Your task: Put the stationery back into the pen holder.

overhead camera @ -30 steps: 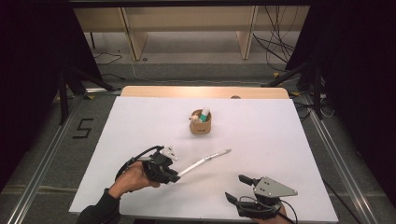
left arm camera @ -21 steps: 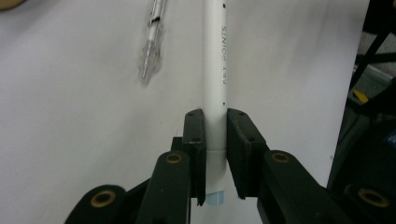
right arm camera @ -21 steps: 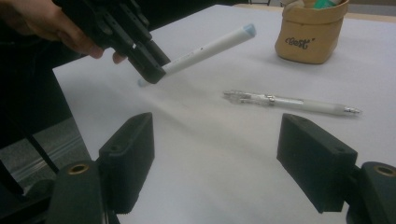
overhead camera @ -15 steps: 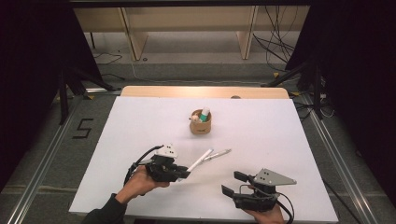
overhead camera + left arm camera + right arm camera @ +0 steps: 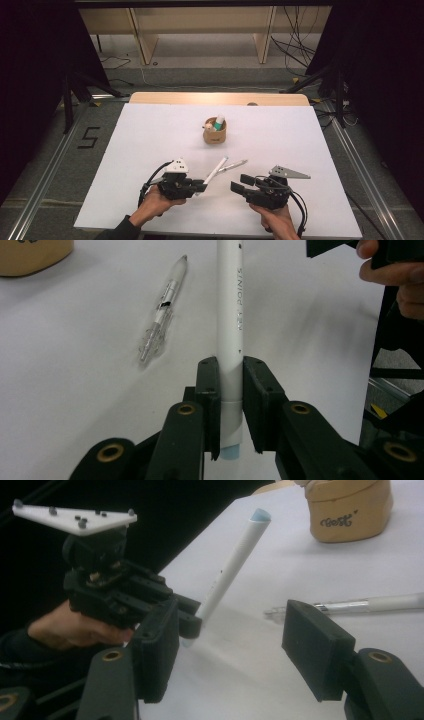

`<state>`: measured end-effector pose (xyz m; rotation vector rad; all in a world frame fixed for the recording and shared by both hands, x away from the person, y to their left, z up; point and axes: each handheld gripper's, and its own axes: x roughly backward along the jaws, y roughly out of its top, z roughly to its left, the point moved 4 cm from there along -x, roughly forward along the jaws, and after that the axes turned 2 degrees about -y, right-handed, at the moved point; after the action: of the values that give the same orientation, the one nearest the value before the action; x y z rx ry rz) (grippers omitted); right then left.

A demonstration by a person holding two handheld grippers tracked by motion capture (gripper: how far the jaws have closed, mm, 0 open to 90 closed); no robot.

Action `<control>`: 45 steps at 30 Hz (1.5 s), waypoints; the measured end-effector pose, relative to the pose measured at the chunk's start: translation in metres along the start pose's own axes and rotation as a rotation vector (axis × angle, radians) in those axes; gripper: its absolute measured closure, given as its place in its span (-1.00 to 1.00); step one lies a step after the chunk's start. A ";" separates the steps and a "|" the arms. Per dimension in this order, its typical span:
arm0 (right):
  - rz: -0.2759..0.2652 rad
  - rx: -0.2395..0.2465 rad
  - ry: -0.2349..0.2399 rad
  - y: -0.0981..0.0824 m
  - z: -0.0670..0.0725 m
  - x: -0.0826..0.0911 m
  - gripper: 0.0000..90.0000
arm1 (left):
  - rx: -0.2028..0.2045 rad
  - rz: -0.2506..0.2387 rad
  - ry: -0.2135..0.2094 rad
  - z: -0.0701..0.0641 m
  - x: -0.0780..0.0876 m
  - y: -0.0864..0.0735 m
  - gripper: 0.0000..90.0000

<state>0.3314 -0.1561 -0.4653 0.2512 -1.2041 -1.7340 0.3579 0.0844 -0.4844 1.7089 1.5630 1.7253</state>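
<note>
Pinching item: left gripper (image 5: 231,405), jaws pressed on white pen (image 5: 230,315) near its lower end, held tilted above the table (image 5: 150,130). Right gripper (image 5: 243,183): jaws spread, just been closing, nothing between. Risk, judged: pen pivots if struck. Left gripper view adds lettering; clear pen (image 5: 162,310) lies beside it.

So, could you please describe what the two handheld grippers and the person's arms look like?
Both grippers, left gripper and right gripper, are black with blocky black jaws and brass-coloured pivot pins. Each carries a pale three-cornered plate on top and trails a black cable. The left forearm wears a dark sleeve.
</note>
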 end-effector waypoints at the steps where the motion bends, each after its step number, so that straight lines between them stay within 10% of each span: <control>1: 0.000 -0.025 0.016 0.002 -0.001 -0.005 -0.07 | 0.003 -0.003 -0.002 -0.001 0.000 0.000 0.73; 22: 0.017 -0.175 0.102 0.012 0.000 -0.034 0.27 | 0.012 -0.032 -0.050 -0.018 -0.007 -0.006 0.72; 45: 0.013 -0.219 0.109 0.013 -0.002 -0.044 0.69 | 0.006 -0.050 -0.069 -0.024 -0.005 -0.006 0.72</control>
<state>0.3623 -0.1229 -0.4699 0.2028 -0.9273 -1.8004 0.3367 0.0713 -0.4851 1.6984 1.5683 1.6215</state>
